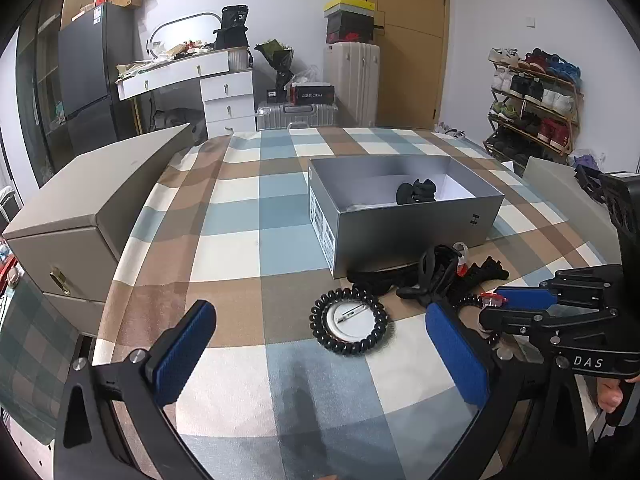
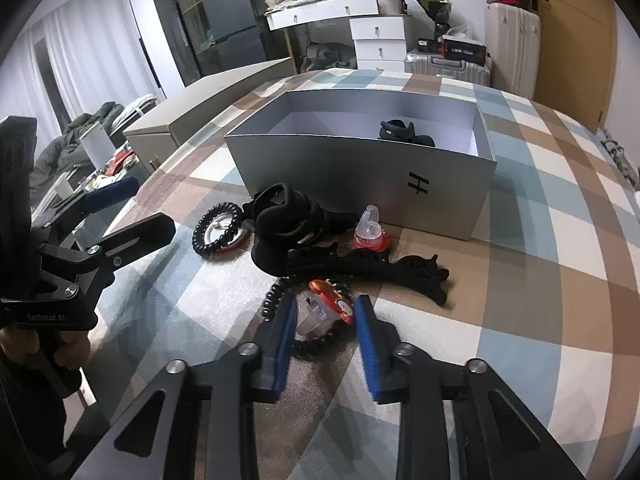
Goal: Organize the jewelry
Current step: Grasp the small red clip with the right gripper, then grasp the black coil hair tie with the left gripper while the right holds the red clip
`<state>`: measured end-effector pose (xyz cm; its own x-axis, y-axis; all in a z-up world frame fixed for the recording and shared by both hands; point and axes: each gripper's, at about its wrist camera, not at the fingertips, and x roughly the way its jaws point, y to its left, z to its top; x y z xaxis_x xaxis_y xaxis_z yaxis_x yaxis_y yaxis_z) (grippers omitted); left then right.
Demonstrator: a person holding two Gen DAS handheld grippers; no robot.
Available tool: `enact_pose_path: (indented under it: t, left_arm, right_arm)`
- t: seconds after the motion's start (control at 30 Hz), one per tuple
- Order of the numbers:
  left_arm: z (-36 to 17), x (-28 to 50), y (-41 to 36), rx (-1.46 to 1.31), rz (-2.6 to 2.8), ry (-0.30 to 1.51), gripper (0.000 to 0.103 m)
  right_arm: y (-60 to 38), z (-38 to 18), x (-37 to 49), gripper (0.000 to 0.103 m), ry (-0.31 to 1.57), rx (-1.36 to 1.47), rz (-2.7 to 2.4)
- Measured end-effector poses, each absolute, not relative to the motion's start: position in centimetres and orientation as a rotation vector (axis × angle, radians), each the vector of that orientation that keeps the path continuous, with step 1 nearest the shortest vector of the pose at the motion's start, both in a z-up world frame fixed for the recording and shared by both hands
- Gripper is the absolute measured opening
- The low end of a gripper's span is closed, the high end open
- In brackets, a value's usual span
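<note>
An open grey box (image 1: 416, 228) (image 2: 360, 176) on the checked tablecloth holds a black hair claw (image 1: 416, 192) (image 2: 404, 132). In front of it lie several black hair claws (image 2: 368, 268) (image 1: 436, 276), a black spiral hair tie (image 1: 349, 322) (image 2: 218, 232) and a clear and red clip (image 2: 370, 232). My right gripper (image 2: 326, 316) is partly open, its pads either side of a small red and clear hair clip (image 2: 328, 304) lying on a second spiral tie; it shows at the right of the left wrist view (image 1: 520, 300). My left gripper (image 1: 316, 344) (image 2: 120, 208) is open and empty above the cloth, left of the pile.
A closed beige jewelry case (image 1: 100, 208) (image 2: 208, 112) with a gold latch stands at the table's left edge. Beyond the table are a white dresser (image 1: 224, 92), suitcases (image 1: 352, 80) and a shoe rack (image 1: 536, 104).
</note>
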<state>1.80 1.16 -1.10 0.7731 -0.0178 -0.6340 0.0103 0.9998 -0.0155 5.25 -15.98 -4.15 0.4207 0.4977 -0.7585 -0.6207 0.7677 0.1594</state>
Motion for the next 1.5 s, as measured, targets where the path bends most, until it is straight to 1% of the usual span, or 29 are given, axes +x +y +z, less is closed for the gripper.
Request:
enact_pose_path:
  t: [0.1, 0.47, 0.8, 0.9, 1.1, 1.17, 1.27, 1.33, 1.37, 1.43, 1.47, 1.5]
  left_arm:
    - [-1.2, 1.9, 1.2, -0.012, -0.015, 0.690, 0.102]
    - [-1.9, 2.2, 1.3, -0.030, -0.001, 0.724, 0.102]
    - [-3.2, 3.5, 0.9, -0.034, -0.023, 0.836, 0.102]
    - [-3.3, 3.6, 0.2, -0.013, -0.048, 0.860, 0.100]
    - [-3.5, 3.6, -0.4, 0.019, -0.063, 0.884, 0.099]
    - [-3.6, 3.9, -0.5, 0.023, -0.062, 0.896, 0.097]
    - [-3.9, 4.4, -0.4, 0.019, -0.053, 0.919, 0.088]
    - [-4.1, 4.6, -0.4, 0.013, -0.051, 0.935, 0.077]
    - [-4.0, 4.6, -0.4, 0.017, -0.044, 0.928, 0.073]
    - [-3.9, 4.5, -0.5, 0.019, -0.047, 0.920, 0.058]
    - [-3.9, 4.3, -0.5, 0.020, -0.050, 0.916, 0.054]
    - [-3.8, 4.2, -0.6, 0.019, -0.056, 0.911, 0.045]
  right_arm:
    - [-16.1, -3.7, 5.1, 0.023, 0.877, -0.146, 0.707]
    - [-17.0, -1.7, 4.6, 0.023, 0.772, -0.078, 0.741]
    - [-17.4, -1.4, 4.6, 0.023, 0.765, -0.060, 0.740]
    - [-17.5, -1.3, 4.6, 0.023, 0.764, -0.058, 0.739]
    - [-17.8, -1.1, 4.5, 0.023, 0.761, -0.041, 0.750]
    - [-17.9, -1.0, 4.6, 0.023, 0.762, -0.035, 0.754]
    - [-18.2, -0.9, 4.6, 0.023, 0.765, -0.019, 0.758]
    - [-18.3, -0.7, 4.6, 0.023, 0.761, -0.014, 0.762]
    - [-18.4, -0.6, 4.5, 0.023, 0.759, -0.012, 0.762]
    - [-18.6, -0.5, 4.5, 0.023, 0.757, -0.005, 0.763]
    - [-18.7, -0.5, 4.6, 0.023, 0.756, -0.003, 0.761]
    - [-18.7, -0.4, 4.6, 0.023, 0.755, -0.002, 0.760]
